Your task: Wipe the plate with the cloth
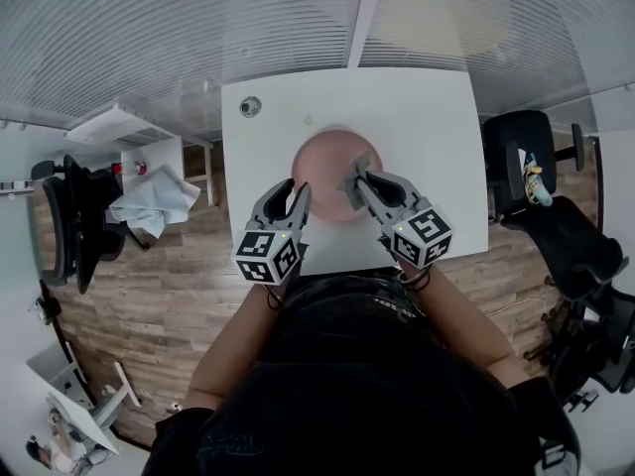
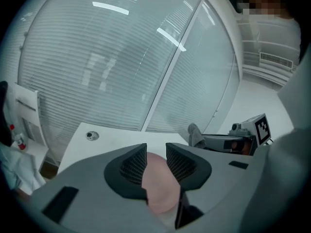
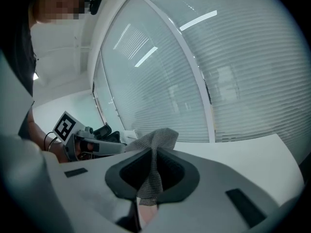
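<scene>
White table (image 1: 437, 127), pink plate (image 1: 327, 157) partly hidden, left tongs (image 1: 295, 188) apart, right tongs (image 1: 365, 179) gripping cloth (image 3: 158, 142).

The plate (image 1: 332, 162) is smooth, matt pink. The cloth (image 3: 159, 139) is grey, coarse open weave. The bench (image 1: 427, 117) is white, smooth, matt. The left tool (image 2: 155, 154) and right tool (image 3: 153, 155) are grey matt plastic; the left pads (image 2: 132, 168) are ribbed. The floor (image 1: 189, 286) at nine o'clock is wood plank.

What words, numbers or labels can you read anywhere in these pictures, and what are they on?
No readable words or numbers anywhere.
On the left cube of the left tongs: black-and-white square patterns only, no letters.
On the right cube of the right tongs: the same kind of pattern, no letters.
On the small item on the black chair: any print is too small to read.
</scene>
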Tool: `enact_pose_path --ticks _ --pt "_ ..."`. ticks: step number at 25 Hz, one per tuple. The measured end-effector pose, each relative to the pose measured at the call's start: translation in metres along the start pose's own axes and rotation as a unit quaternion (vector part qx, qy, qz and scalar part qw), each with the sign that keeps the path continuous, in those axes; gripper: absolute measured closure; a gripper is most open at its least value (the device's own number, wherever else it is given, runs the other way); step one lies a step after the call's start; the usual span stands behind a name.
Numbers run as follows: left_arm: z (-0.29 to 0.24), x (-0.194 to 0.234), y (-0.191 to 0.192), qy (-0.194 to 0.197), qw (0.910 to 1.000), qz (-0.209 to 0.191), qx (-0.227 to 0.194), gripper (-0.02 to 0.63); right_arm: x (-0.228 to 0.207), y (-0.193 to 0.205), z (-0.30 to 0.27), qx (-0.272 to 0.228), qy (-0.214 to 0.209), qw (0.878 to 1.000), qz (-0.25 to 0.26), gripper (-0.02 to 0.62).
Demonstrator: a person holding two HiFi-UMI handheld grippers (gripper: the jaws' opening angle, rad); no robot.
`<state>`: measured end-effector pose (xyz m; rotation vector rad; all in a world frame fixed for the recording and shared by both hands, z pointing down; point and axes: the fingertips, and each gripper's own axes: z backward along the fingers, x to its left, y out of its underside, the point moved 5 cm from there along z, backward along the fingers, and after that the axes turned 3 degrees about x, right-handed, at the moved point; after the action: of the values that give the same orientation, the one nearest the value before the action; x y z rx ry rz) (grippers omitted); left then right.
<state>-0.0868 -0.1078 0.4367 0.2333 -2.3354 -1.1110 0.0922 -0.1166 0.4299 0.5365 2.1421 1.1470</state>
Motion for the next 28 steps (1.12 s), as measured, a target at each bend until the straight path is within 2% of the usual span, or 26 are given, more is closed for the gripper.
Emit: enact_pose_path --ticks 6,12,18,28 --pt "-0.023 0.025 0.027 -0.022 0.9987 0.006 0.046 0.446 -0.026 0.014 -0.020 0.026 0.010 1.000 -0.002 0.549" --pt "-0.042 0.048 0.059 -0.049 0.9948 0.017 0.087 0.445 -0.044 0.036 -0.039 0.065 0.017 0.998 -0.004 0.549" --pt "-0.065 0.072 0.073 -0.078 0.9886 0.036 0.124 0.445 -0.060 0.054 -0.059 0.101 0.022 0.995 -0.008 0.549" --pt "-0.091 0.099 0.106 -0.098 0.9738 0.061 0.196 0.445 -0.078 0.080 -0.089 0.170 0.032 0.985 -0.006 0.549"
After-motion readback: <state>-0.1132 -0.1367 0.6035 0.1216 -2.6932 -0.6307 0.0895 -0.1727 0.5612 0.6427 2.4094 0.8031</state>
